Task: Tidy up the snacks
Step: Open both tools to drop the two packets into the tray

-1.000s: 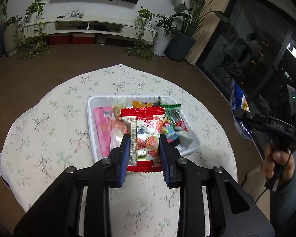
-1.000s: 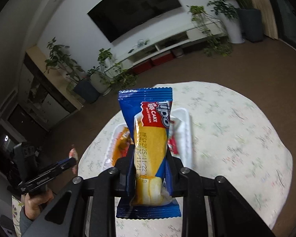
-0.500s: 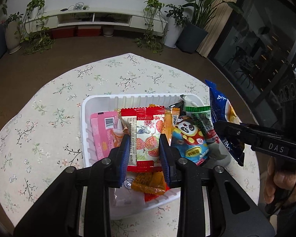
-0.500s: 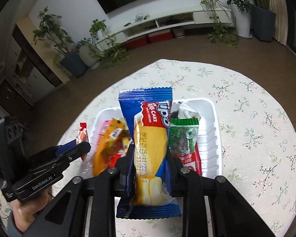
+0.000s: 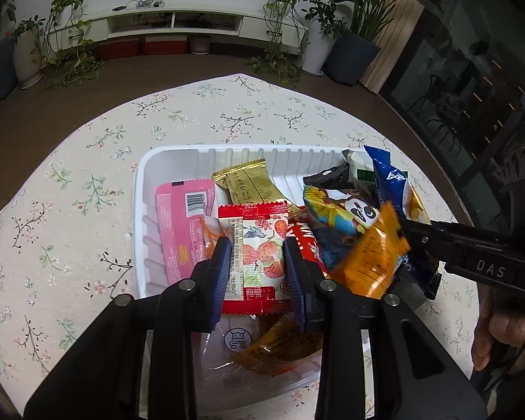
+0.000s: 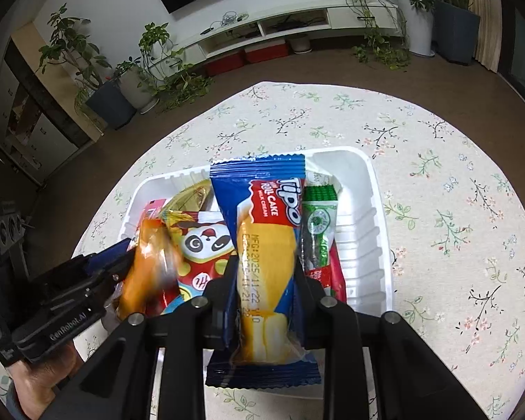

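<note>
While both grippers hang over white tray [image 6: 371, 189], right gripper [image 6: 264, 273] grips Tipo roll cake [image 6: 266, 241], left gripper [image 5: 257, 262] clamps strawberry packet [image 5: 259, 245]; jaws just eased wider. Next: release both into tray.

Even indoor light, strong fisheye bending, dark corners, orange packet [image 5: 371, 259] motion-blurred

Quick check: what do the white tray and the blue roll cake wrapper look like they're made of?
White tray: thin moulded plastic or foam, judging by its ribbed walls and dull sheen. Blue roll cake wrapper: glossy printed plastic film, with crimped, serrated end seals and creases.
</note>
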`<state>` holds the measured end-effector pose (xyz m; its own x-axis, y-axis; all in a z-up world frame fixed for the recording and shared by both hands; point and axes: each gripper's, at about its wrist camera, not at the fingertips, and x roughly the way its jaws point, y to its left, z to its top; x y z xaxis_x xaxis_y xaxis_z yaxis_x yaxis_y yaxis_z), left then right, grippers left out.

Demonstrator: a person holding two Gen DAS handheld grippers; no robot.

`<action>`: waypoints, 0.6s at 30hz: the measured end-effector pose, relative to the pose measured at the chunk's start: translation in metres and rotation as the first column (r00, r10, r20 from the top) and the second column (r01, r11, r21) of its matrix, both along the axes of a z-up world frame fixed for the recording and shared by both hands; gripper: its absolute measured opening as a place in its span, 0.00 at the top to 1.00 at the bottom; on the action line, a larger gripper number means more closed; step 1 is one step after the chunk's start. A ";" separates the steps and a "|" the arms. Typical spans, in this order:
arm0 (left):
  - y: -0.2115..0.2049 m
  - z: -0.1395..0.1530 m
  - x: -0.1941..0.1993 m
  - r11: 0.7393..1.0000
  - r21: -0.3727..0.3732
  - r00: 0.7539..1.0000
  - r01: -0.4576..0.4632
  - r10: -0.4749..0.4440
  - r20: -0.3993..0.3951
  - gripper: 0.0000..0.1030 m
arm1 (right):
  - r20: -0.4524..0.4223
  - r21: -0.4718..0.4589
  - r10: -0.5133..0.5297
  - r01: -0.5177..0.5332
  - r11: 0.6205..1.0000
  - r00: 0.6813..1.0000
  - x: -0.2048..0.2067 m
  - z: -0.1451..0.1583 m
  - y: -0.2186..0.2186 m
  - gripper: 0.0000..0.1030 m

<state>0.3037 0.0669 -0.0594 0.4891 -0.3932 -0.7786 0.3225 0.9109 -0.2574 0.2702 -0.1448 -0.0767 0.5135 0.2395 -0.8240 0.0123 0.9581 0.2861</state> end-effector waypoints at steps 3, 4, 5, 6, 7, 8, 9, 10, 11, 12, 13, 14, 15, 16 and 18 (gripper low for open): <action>-0.004 -0.002 0.001 1.000 0.014 1.000 0.002 -0.003 0.010 0.71 | 0.001 -0.006 -0.004 0.004 1.000 1.000 -0.002 -0.005 0.001 0.72; -0.005 -0.003 0.002 1.000 0.019 1.000 0.004 -0.004 0.010 0.70 | 0.003 -0.014 -0.003 0.003 1.000 1.000 -0.003 -0.006 0.001 0.72; -0.006 -0.005 0.003 1.000 0.020 1.000 0.005 -0.006 0.009 0.70 | 0.000 -0.019 -0.002 0.002 1.000 1.000 -0.003 -0.008 0.002 0.72; -0.006 -0.006 0.004 1.000 0.017 1.000 0.006 -0.006 0.013 0.70 | 0.005 -0.019 -0.001 0.001 1.000 1.000 -0.003 -0.009 0.001 0.72; -0.005 -0.006 0.005 1.000 0.013 1.000 0.007 -0.007 0.016 0.69 | 0.006 -0.019 -0.001 0.001 1.000 1.000 -0.004 -0.009 0.001 0.72; -0.005 -0.007 0.006 1.000 0.010 1.000 0.006 -0.006 0.017 0.68 | 0.006 -0.017 -0.001 0.001 1.000 1.000 -0.004 -0.009 0.001 0.72; -0.005 -0.008 0.007 1.000 0.005 1.000 0.003 -0.003 0.016 0.66 | 0.006 -0.013 0.000 0.000 1.000 1.000 -0.003 -0.008 0.001 0.71; -0.005 -0.007 0.008 1.000 0.002 1.000 0.003 -0.003 0.016 0.65 | 0.007 -0.009 0.003 -0.003 1.000 1.000 -0.004 -0.008 0.002 0.69; -0.006 -0.006 0.008 1.000 0.002 1.000 0.003 -0.003 0.020 0.59 | 0.013 -0.009 0.006 -0.006 1.000 1.000 -0.005 -0.007 0.003 0.69; -0.006 -0.005 0.007 1.000 0.005 1.000 0.000 0.000 0.025 0.49 | 0.017 -0.010 0.008 -0.008 1.000 1.000 -0.006 -0.006 0.004 0.67; -0.006 -0.003 0.007 1.000 0.002 0.999 -0.002 0.002 0.033 0.45 | 0.021 -0.013 0.007 -0.007 1.000 1.000 -0.007 -0.005 0.004 0.66; -0.006 0.000 0.006 1.000 0.002 0.999 -0.004 0.004 0.040 0.36 | 0.022 -0.016 0.006 -0.005 1.000 1.000 -0.009 -0.004 0.004 0.66; -0.006 0.001 0.006 1.000 0.010 0.999 -0.010 0.010 0.046 0.33 | 0.023 -0.022 0.004 -0.004 1.000 1.000 -0.010 -0.002 0.004 0.65; -0.006 0.003 0.005 1.000 0.013 0.999 -0.013 0.012 0.050 0.32 | 0.027 -0.024 0.004 -0.003 1.000 1.000 -0.011 0.000 0.005 0.64; -0.006 0.008 0.001 1.000 0.015 0.998 -0.017 0.016 0.061 0.30 | 0.037 -0.034 0.006 -0.005 0.999 0.999 -0.014 0.004 0.005 0.62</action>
<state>0.3046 0.0611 -0.0514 0.5425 -0.3729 -0.7528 0.3218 0.9200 -0.2238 0.2563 -0.1398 -0.0729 0.5430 0.2144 -0.8119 -0.0030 0.9673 0.2534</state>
